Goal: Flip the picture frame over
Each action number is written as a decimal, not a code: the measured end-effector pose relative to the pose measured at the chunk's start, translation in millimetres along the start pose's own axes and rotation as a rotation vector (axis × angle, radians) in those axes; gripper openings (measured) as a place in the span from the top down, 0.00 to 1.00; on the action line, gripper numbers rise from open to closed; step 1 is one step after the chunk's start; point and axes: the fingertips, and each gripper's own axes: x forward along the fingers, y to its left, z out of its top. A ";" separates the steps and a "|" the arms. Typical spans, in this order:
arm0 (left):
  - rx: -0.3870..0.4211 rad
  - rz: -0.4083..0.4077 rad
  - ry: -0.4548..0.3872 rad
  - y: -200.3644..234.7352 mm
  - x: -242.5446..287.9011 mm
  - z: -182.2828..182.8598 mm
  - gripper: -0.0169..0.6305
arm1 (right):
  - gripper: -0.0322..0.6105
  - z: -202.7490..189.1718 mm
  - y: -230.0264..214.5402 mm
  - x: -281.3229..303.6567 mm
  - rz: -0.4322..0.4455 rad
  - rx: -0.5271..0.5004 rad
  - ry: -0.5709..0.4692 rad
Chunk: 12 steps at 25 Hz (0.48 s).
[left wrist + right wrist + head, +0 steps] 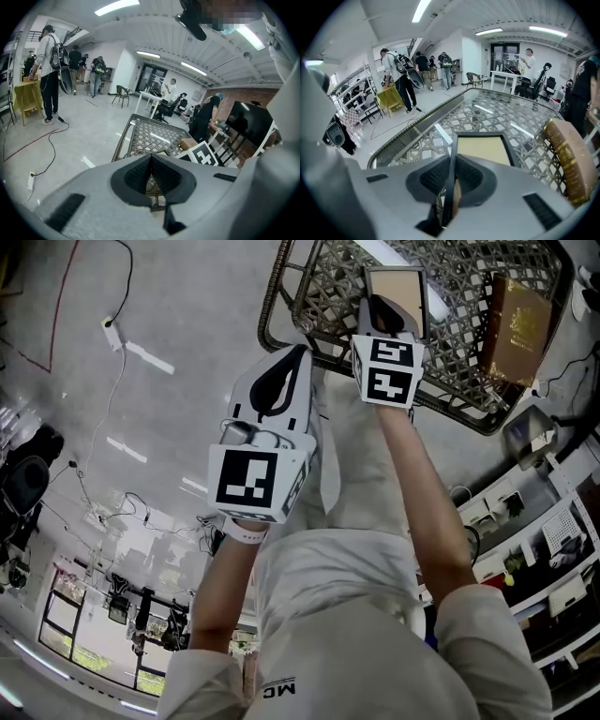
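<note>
Tally: one picture frame (397, 298), one book (517, 329), one surface (452, 371), two claws
A single picture frame shows at 12 o'clock in the head view, a single brown book at its 3 o'clock, over the one lattice surface; the claws number two, left claw (295, 360) at the frame's 8 o'clock and right claw (386, 313) at its 6 o'clock, with two marker cubes (253, 482), one apiece

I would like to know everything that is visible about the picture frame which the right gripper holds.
The picture frame is rectangular, with a thin dark border around a plain tan panel; whether that panel is front or back cannot be told. The right gripper is shut on one long side of the border, near the closest corner. The frame lies roughly flat over the lattice table; whether it touches the table is unclear.
</note>
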 end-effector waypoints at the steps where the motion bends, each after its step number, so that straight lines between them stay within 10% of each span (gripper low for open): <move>1: 0.000 0.000 -0.001 -0.2 0.4 0.2 0.94 | 0.86 -0.2 -0.8 -0.3 0.006 0.002 0.001; 12: 0.026 -0.018 0.002 -6.7 -0.5 1.6 0.94 | 0.87 2.2 5.6 -11.0 0.131 0.043 -0.015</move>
